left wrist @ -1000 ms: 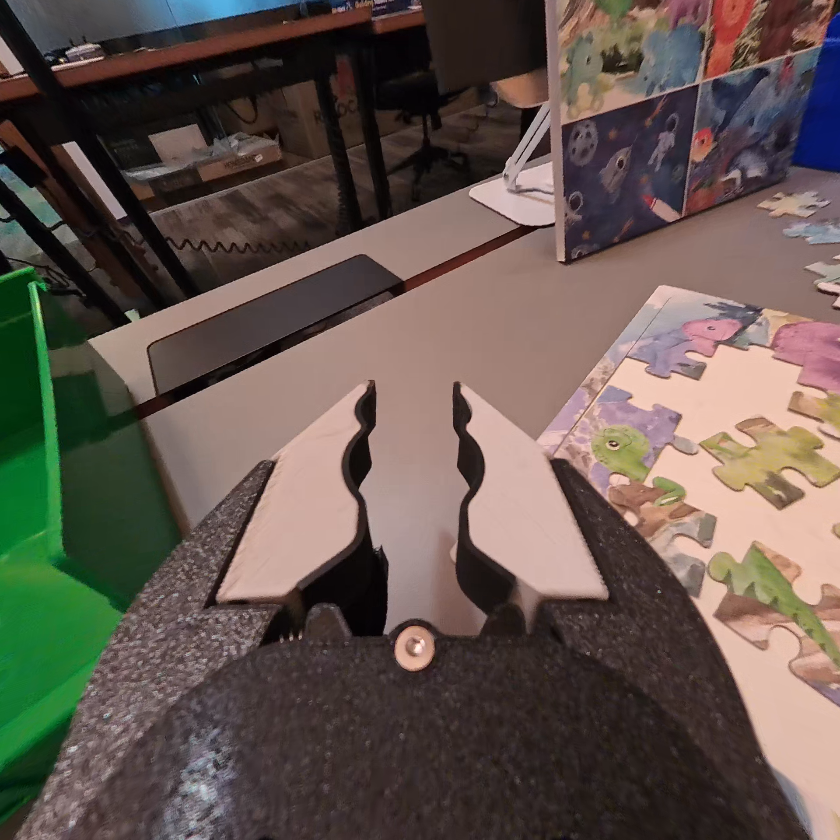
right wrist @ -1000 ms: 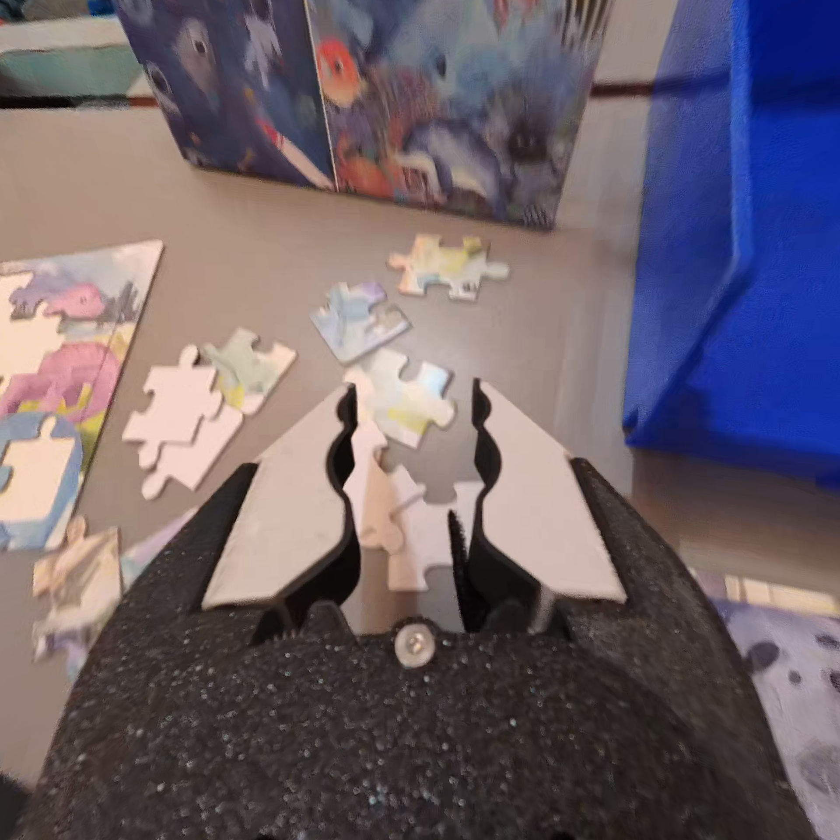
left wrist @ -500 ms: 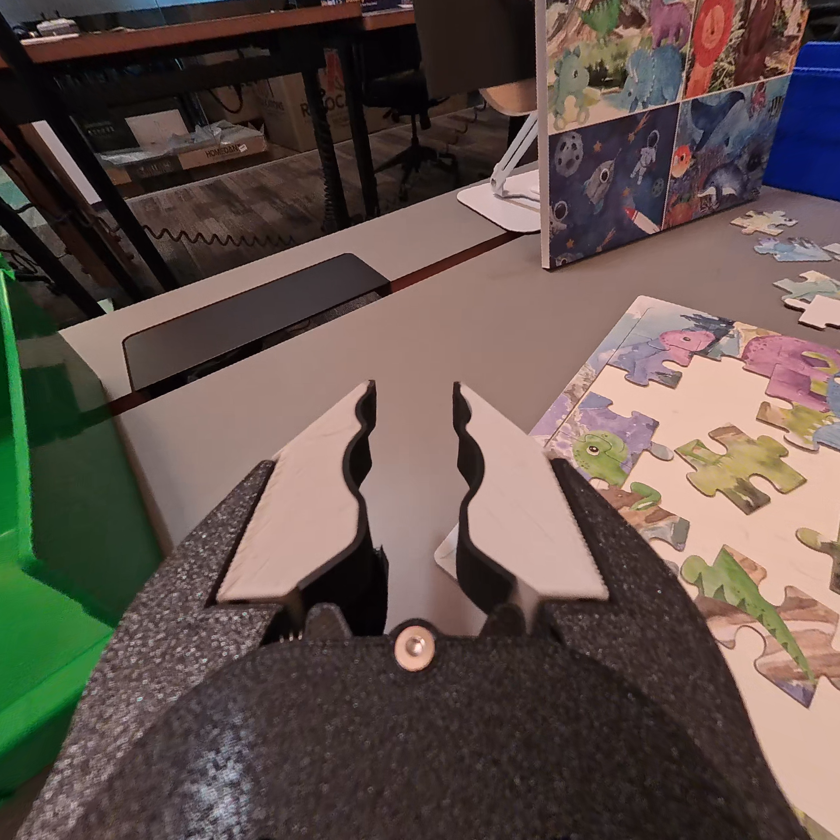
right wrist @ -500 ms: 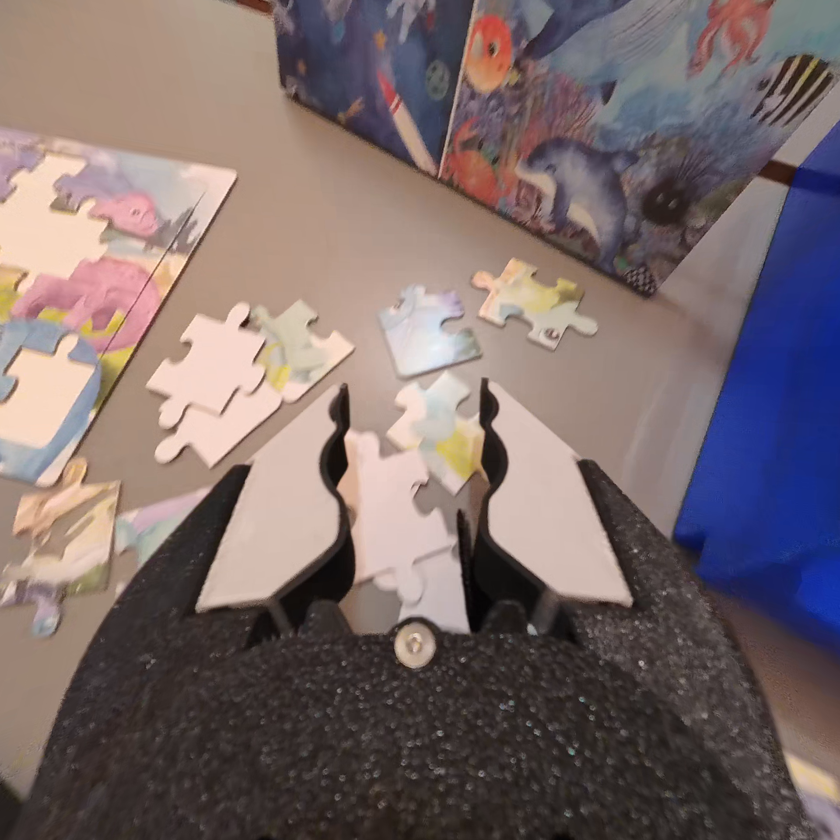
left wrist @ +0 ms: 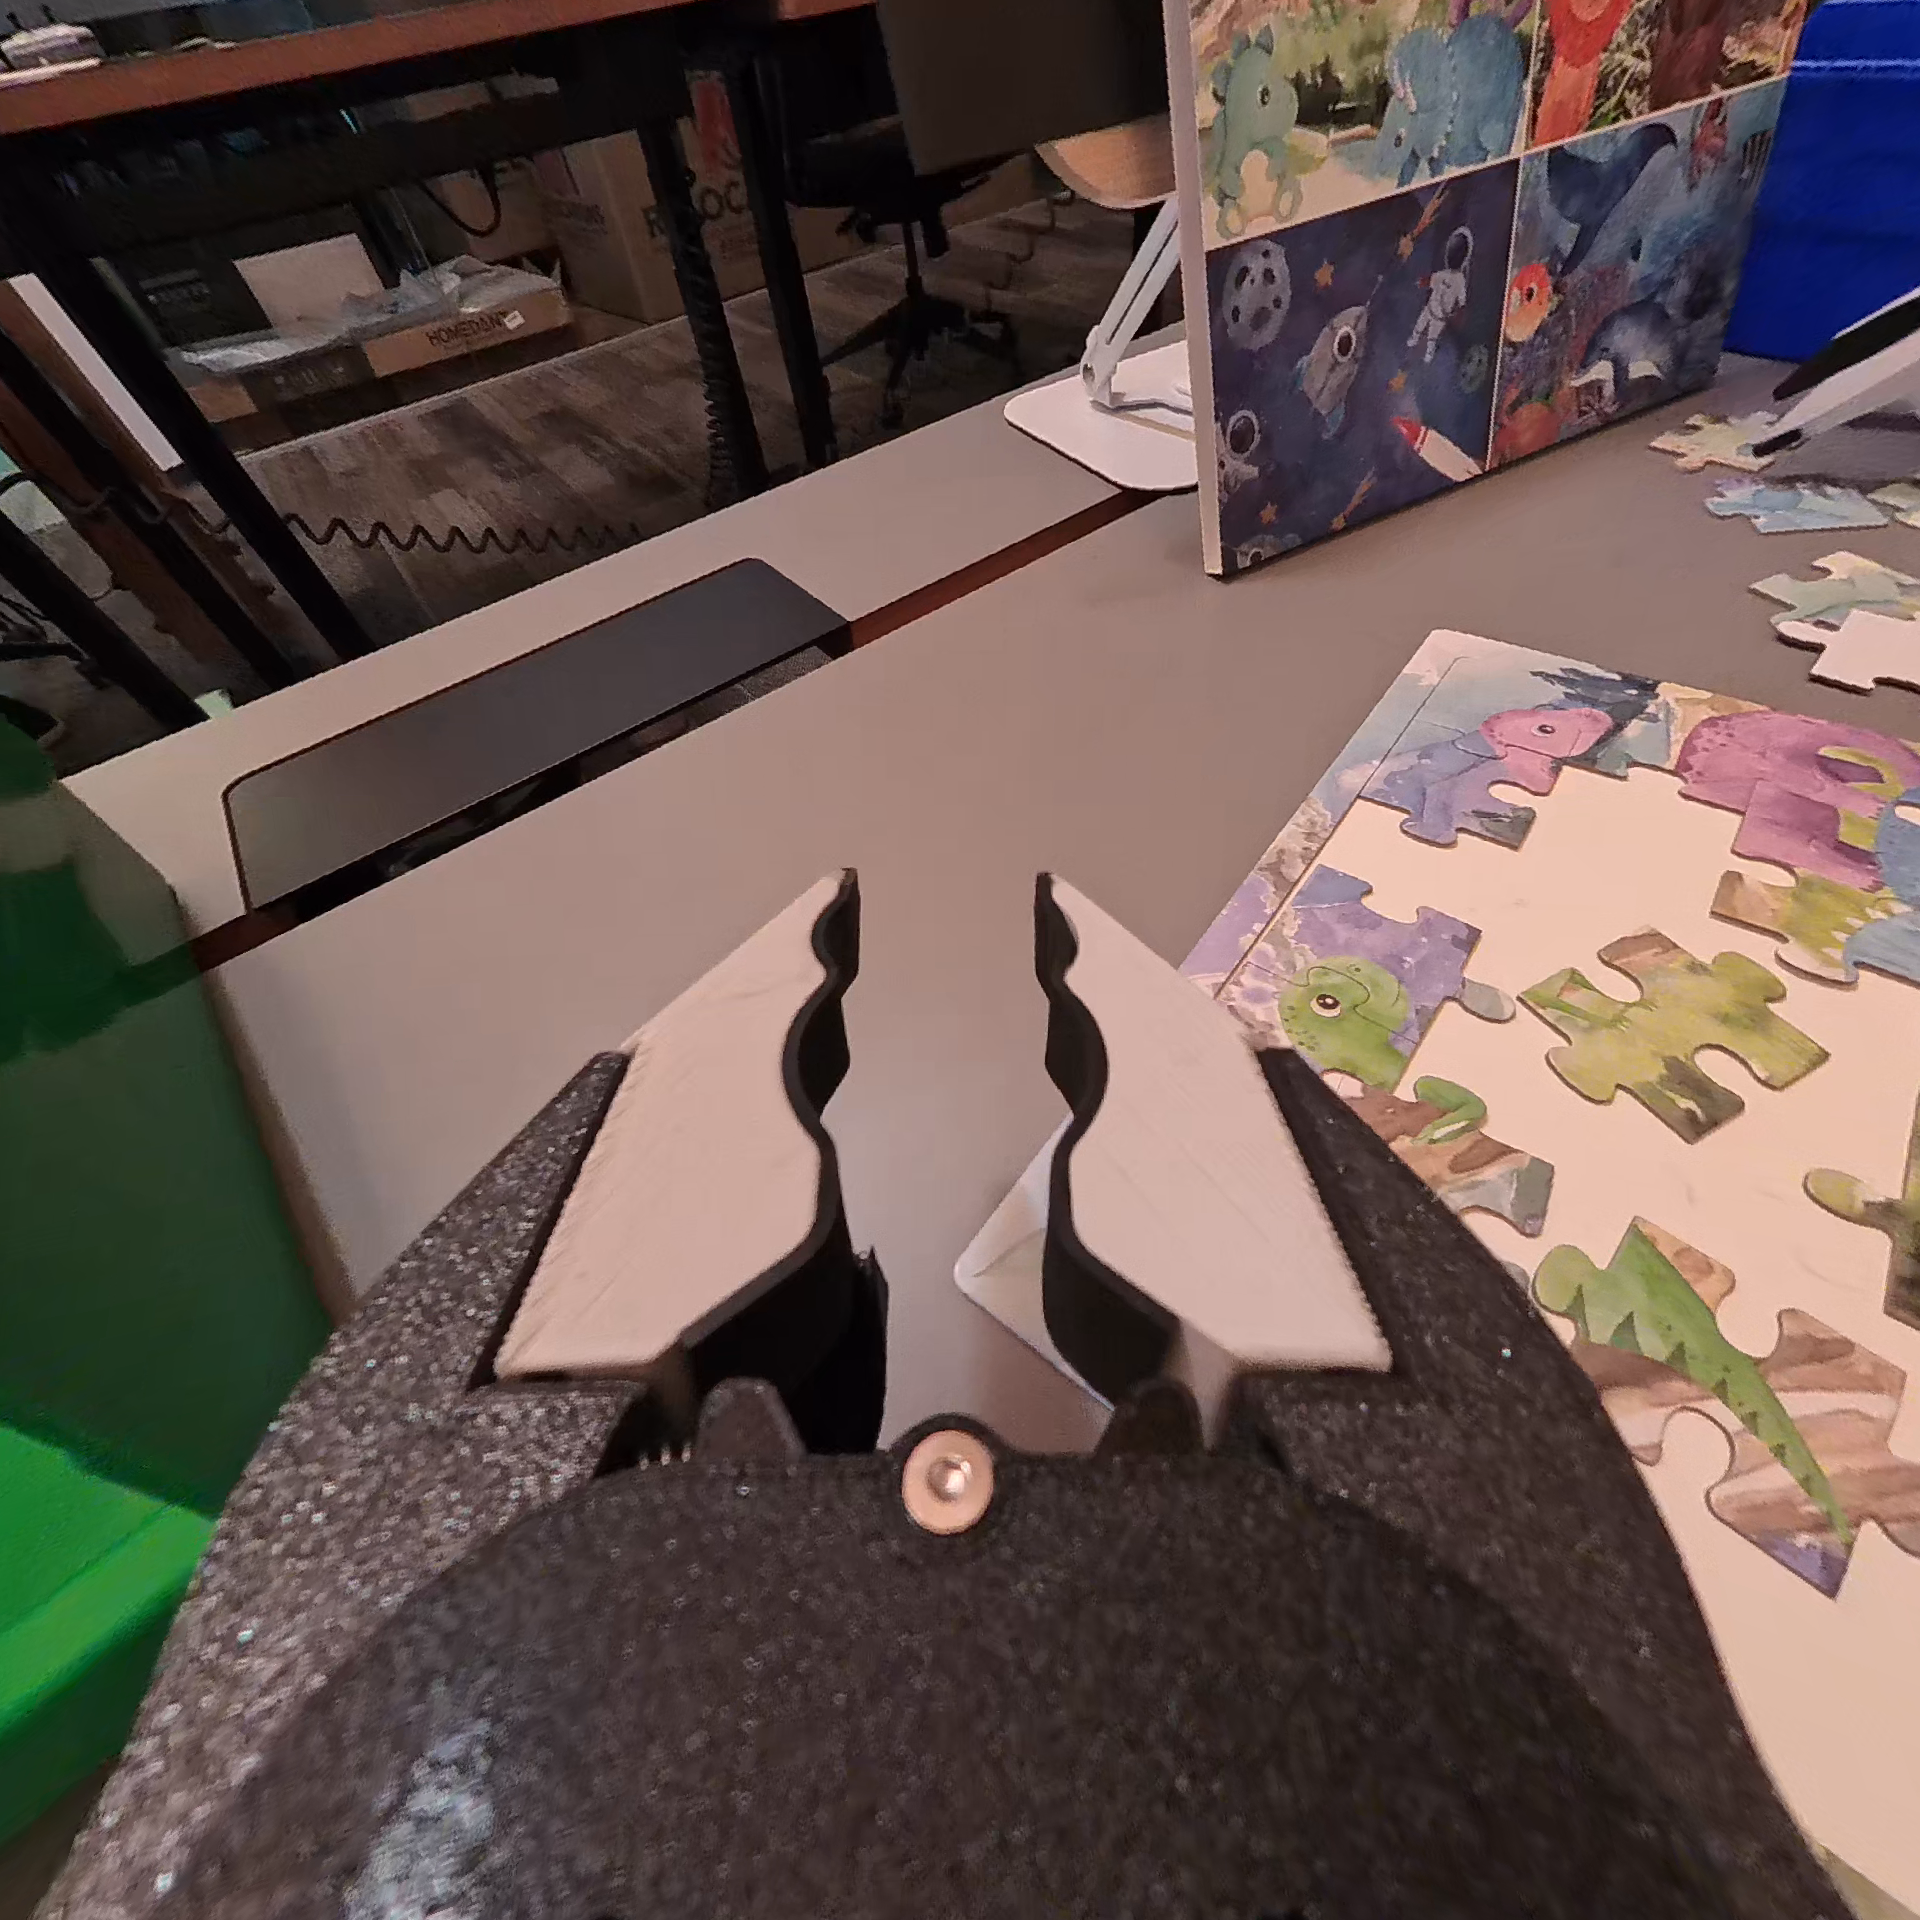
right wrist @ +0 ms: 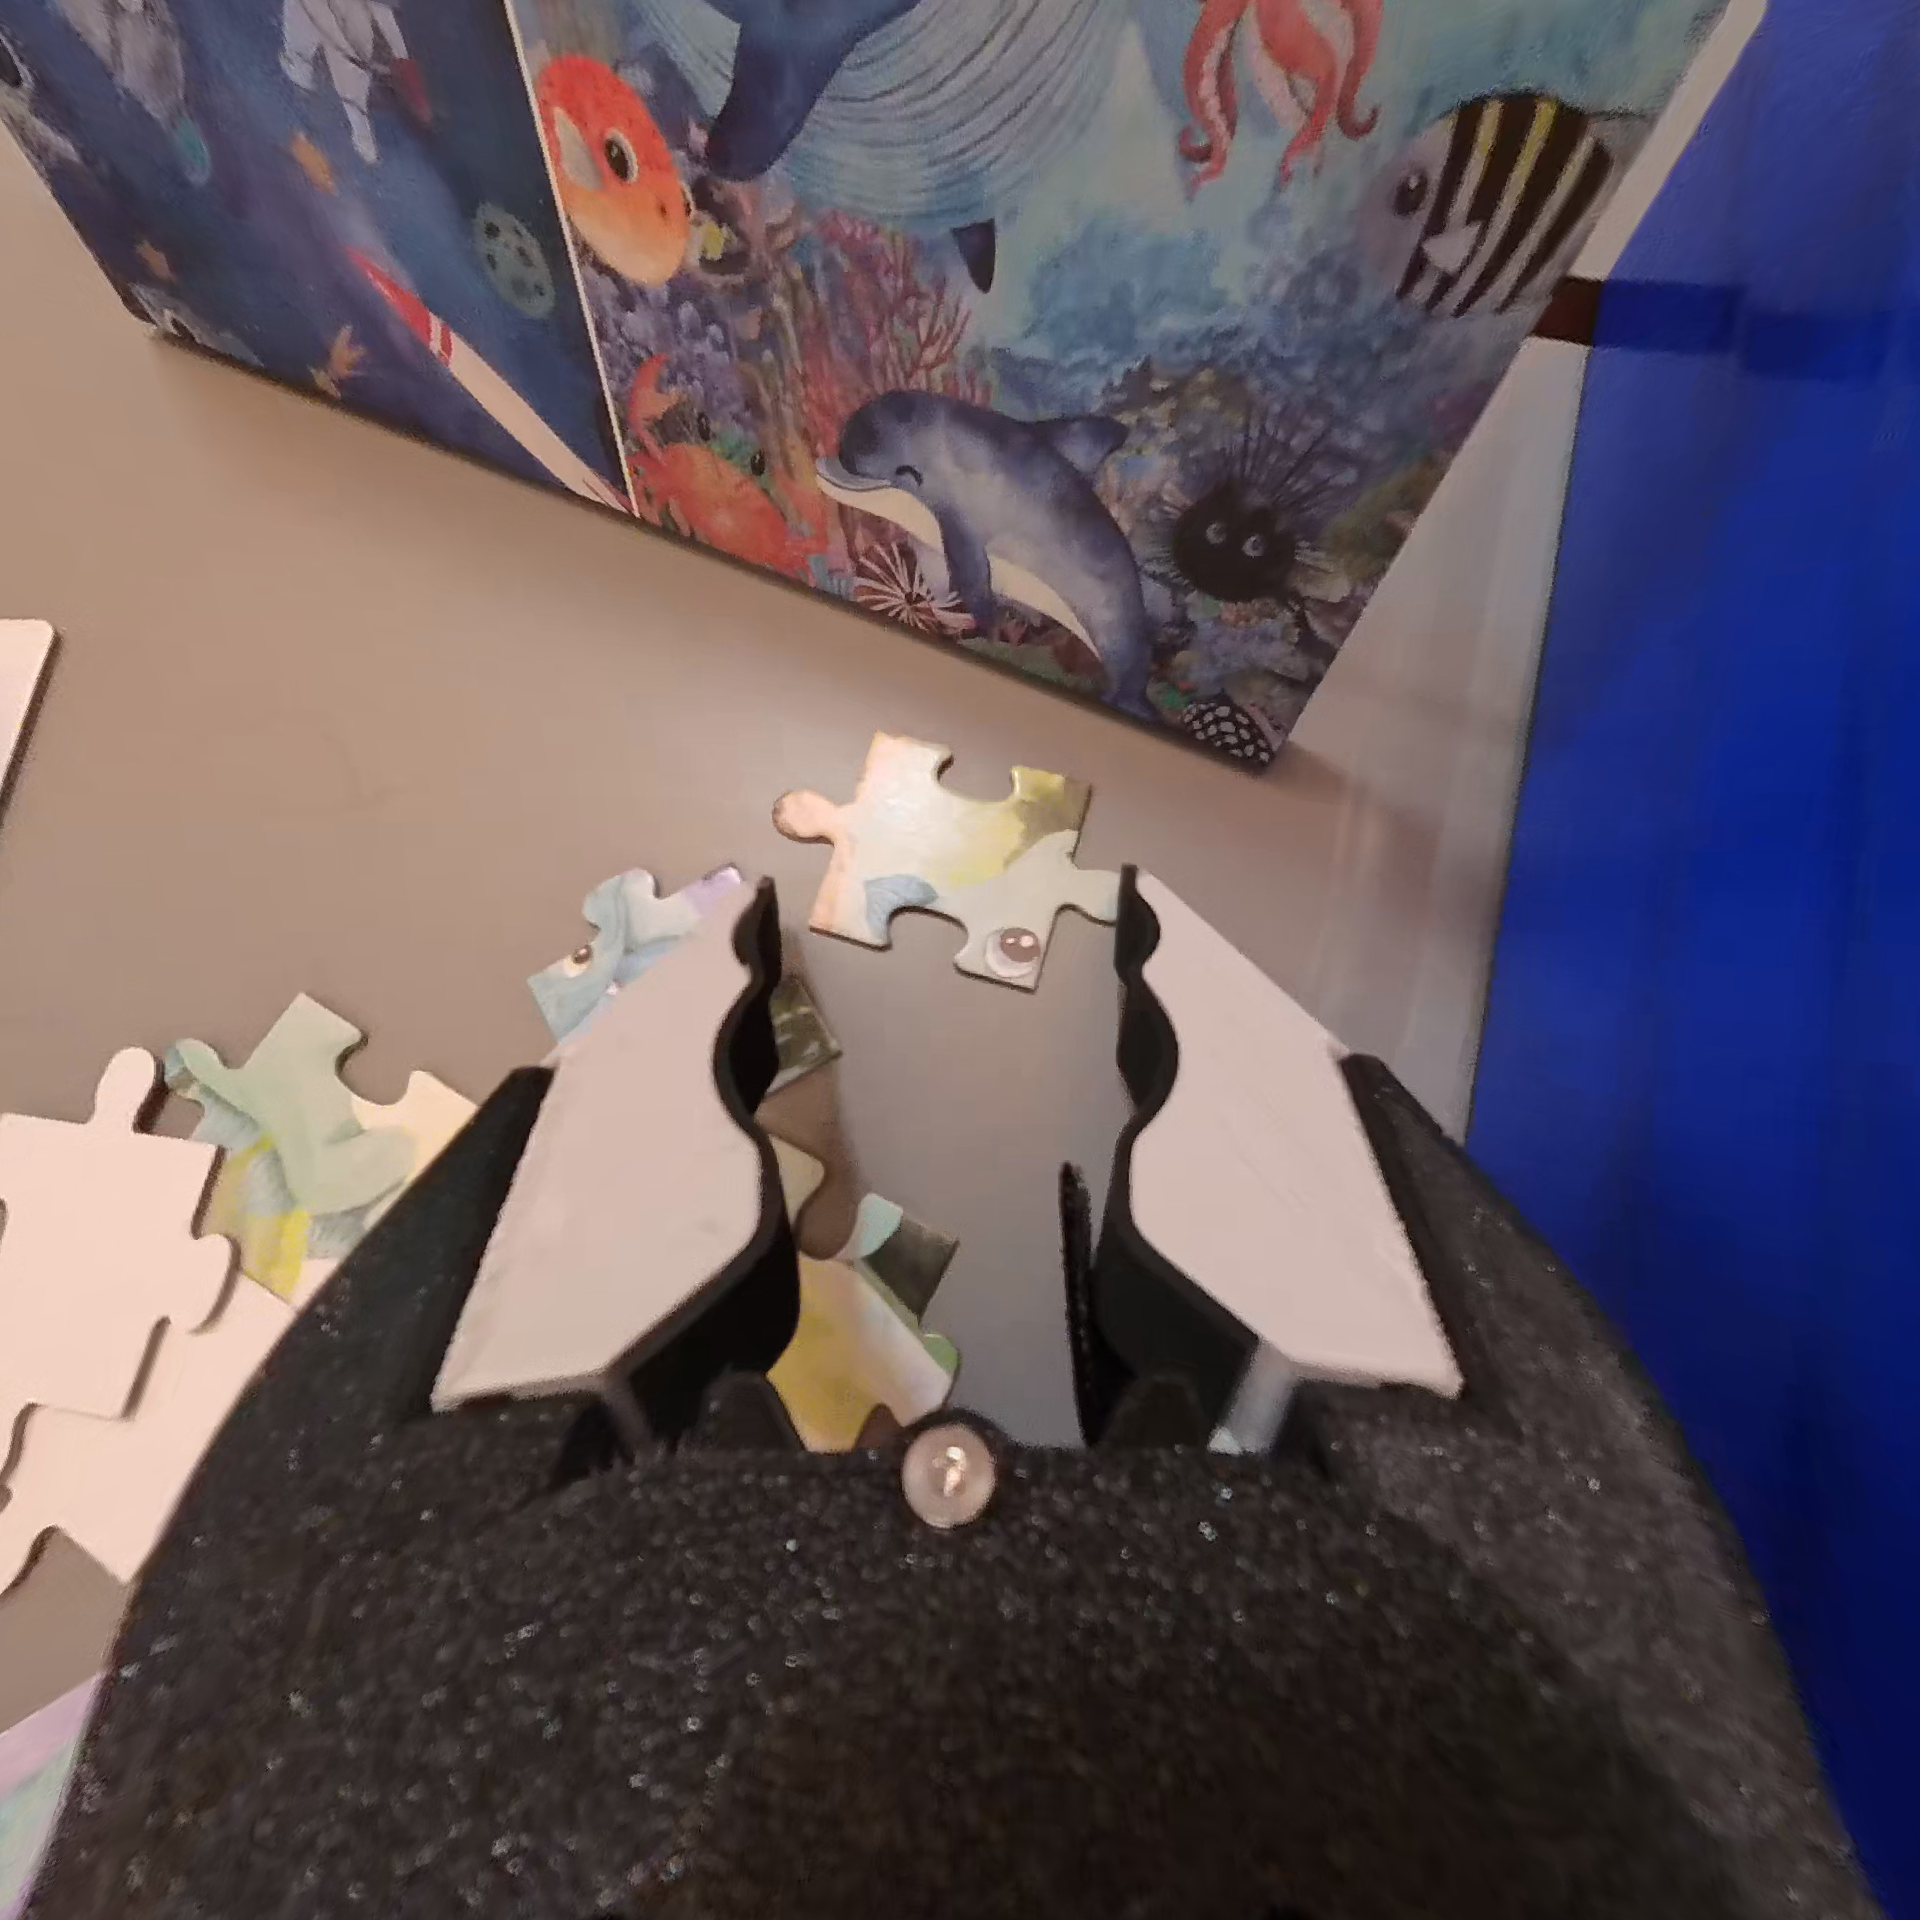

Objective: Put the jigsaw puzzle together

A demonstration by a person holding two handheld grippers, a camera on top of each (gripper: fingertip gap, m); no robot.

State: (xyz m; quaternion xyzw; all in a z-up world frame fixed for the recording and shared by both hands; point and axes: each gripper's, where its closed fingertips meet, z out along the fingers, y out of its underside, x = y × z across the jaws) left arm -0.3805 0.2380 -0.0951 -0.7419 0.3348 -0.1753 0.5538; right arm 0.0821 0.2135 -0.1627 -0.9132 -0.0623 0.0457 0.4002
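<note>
The jigsaw puzzle board (left wrist: pixel 1621 1226) lies flat on a matte grey table (left wrist: pixel 935 748), its white cardboard bed partly filled with watercolour dinosaur pieces in green, purple and brown. Loose pieces lie scattered beyond it, among them a pale blue-and-yellow piece (right wrist: pixel 940 857) just ahead of the right gripper (right wrist: pixel 945 899), whose jaws stand apart with nothing between them. The left gripper (left wrist: pixel 945 899) hangs beside the board's near corner, jaws likewise spread and empty. A glossy illustrated puzzle box (right wrist: pixel 935 343) stands upright behind the pieces, next to a blue bin (right wrist: pixel 1745 727); a green bin (left wrist: pixel 83 1195) sits left. Dark desks and a wood-plank floor (left wrist: pixel 499 457) fill the room behind.
</note>
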